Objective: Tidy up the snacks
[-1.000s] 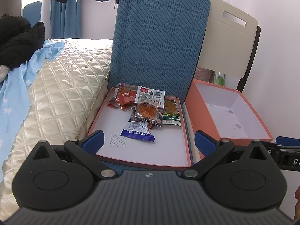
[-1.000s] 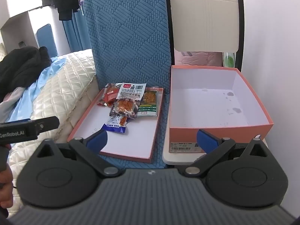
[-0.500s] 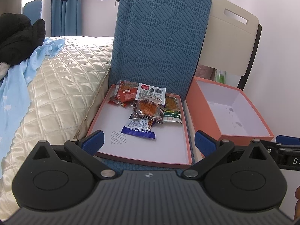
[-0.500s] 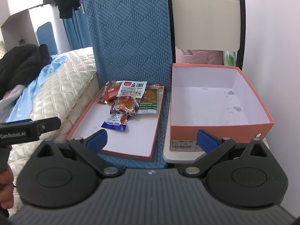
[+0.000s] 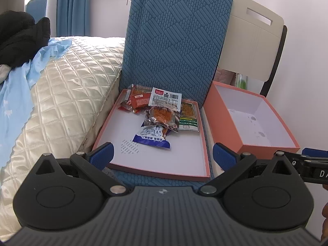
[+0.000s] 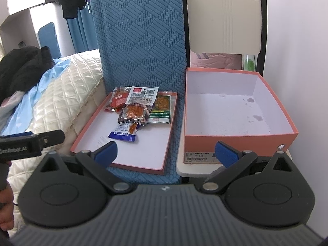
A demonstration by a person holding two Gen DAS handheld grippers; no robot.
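Several snack packets lie piled in a shallow orange box lid (image 5: 131, 165) (image 6: 141, 168) on a blue cushioned seat. Nearest is a blue-and-white packet (image 5: 152, 136) (image 6: 124, 133), behind it a clear packet of orange strips (image 5: 163, 116) (image 6: 134, 113), a red packet (image 5: 138, 101) (image 6: 119, 100) and a green-labelled packet (image 5: 187, 115) (image 6: 162, 110). An empty orange box (image 5: 223, 112) (image 6: 239, 141) stands to the right. My left gripper (image 5: 163, 156) hangs open before the lid. My right gripper (image 6: 166, 152) is open too, in front of the gap between lid and box.
A quilted cream bed (image 5: 61, 94) with a light blue sheet and dark clothes lies to the left. The blue seat back (image 5: 174, 37) rises behind the lid. A cream chair back (image 6: 223, 16) stands behind the box, and a white wall is at the right.
Both grippers have drifted slightly forward and left toward the lid. The snacks and box have not moved; both grippers stay open.
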